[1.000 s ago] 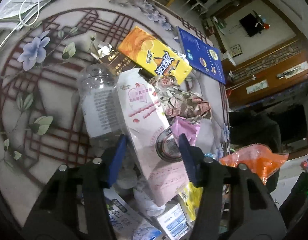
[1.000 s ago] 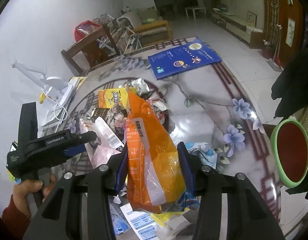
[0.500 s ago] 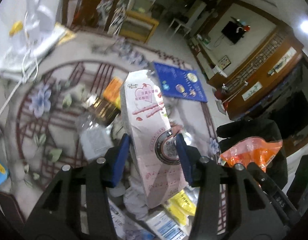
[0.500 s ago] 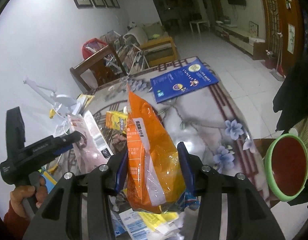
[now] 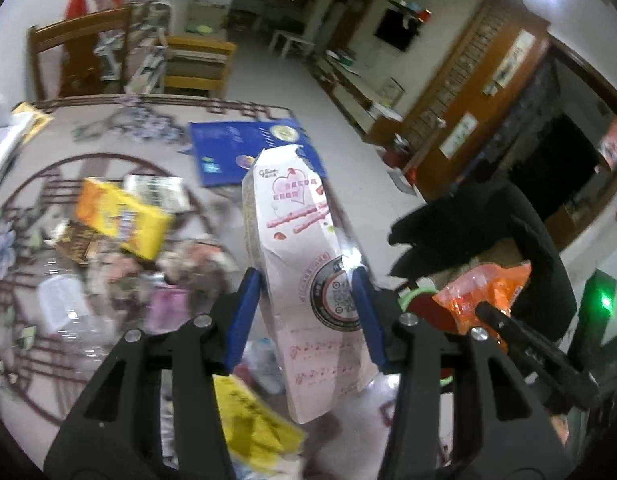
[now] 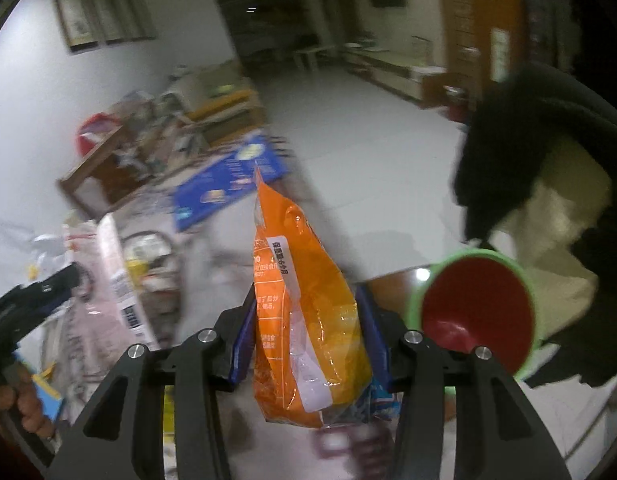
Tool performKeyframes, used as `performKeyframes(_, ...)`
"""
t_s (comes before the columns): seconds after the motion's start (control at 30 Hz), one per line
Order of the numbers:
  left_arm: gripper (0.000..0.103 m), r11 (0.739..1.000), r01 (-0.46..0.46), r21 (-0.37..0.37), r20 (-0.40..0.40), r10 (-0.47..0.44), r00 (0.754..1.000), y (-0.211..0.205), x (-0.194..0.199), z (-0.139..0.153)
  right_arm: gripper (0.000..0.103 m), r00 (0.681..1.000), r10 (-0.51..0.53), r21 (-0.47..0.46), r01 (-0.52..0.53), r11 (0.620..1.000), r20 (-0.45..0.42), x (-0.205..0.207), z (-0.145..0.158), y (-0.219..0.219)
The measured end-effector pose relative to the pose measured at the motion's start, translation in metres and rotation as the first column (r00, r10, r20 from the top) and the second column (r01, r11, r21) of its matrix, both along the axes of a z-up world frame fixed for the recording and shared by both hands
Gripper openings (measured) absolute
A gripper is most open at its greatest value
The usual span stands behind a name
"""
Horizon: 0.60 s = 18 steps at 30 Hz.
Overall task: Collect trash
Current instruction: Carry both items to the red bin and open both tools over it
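Left wrist view: the left gripper [image 5: 308, 316] is clamped partway on a pink-and-white snack box [image 5: 304, 264] lifted above the littered table [image 5: 28, 360]. The right gripper [image 6: 308, 332] pinches an orange bag [image 6: 304, 320] beside a green-rimmed red bin [image 6: 476, 312]. Table litter is blurred beyond telling.

blurred: table litter [image 5: 120, 220] | cut off: hand [image 6: 16, 404] at left edge
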<state>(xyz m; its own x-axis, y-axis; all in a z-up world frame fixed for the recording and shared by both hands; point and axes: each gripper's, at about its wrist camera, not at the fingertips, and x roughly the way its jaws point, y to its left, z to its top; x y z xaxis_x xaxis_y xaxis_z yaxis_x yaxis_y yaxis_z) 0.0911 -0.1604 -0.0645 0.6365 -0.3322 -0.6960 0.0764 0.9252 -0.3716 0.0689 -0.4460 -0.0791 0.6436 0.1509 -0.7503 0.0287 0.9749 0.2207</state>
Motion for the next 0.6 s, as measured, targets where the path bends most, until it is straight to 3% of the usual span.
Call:
performKeyframes(0.23,0.046,0.991,0.131,0.005,-0.019,-0.131,0.991,-0.070,0.015,-0.010,0.050,0.985,-0.155,-0.083,0.148,0.985,-0.075,0.014,-0.034,-0.079)
performKeyframes(0.27,0.046,0.989,0.150,0.004,-0.018,-0.150,0.988,-0.080,0.017,-0.011,0.055,0.983,-0.166,-0.096,0.158,0.983,-0.080,0.014,-0.037,-0.086)
performKeyframes(0.3,0.046,0.985,0.170,0.000,-0.017,-0.170,0.985,-0.089,0.018,-0.011,0.070,0.980,-0.178,-0.111,0.167,0.980,-0.092,0.016,-0.042,-0.094)
performKeyframes(0.37,0.046,0.976,0.219,-0.015,-0.019,-0.219,0.976,-0.115,0.021,-0.013,0.079,0.975,-0.204,-0.132,0.192,0.973,-0.089,0.012,-0.045,-0.113)
performKeyframes(0.6,0.046,0.917,0.397,-0.037,-0.012,-0.398,0.918,-0.204,0.038,-0.030,0.086,0.962,-0.268,-0.145,0.259,0.955,-0.047,-0.010,-0.037,-0.146)
